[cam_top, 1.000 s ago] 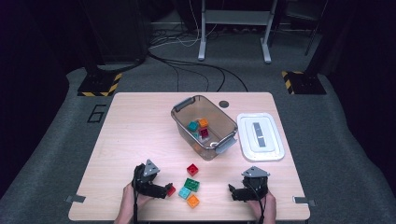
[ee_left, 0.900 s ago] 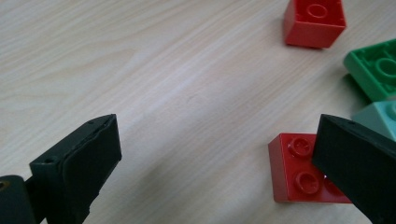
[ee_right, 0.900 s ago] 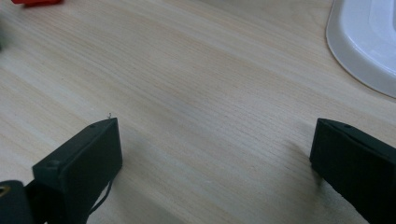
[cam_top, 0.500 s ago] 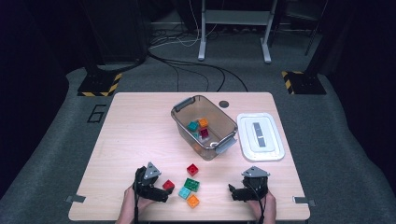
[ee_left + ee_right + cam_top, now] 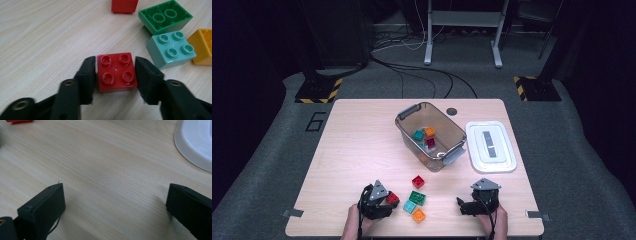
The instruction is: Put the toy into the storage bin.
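The small red square plastic brick with four studs sits studs-up on the pale wood-grain counter, near its front edge and left of centre. The left gripper has its black jaws on either side of this brick; they have just been closing, and the pads now press against the brick's two opposite flanks, so the brick is grasped. In the high view the same brick shows at the tip of the left gripper, which the person's left hand holds low over the counter.

Just beside the gripped brick lies a mint-green square brick, studs up, and beyond that an orange brick lying hollow side up. A dark green rectangular brick lies hollow side up, and a second red brick lies farther off.

Towards the middle of the counter stands a clear, grey-tinted plastic tub with grey handles, holding teal, orange and dark red bricks. Next to it lies a white rectangular lid.

The right gripper rests near the front right of the counter, jaws released and wide apart with bare wood between them.
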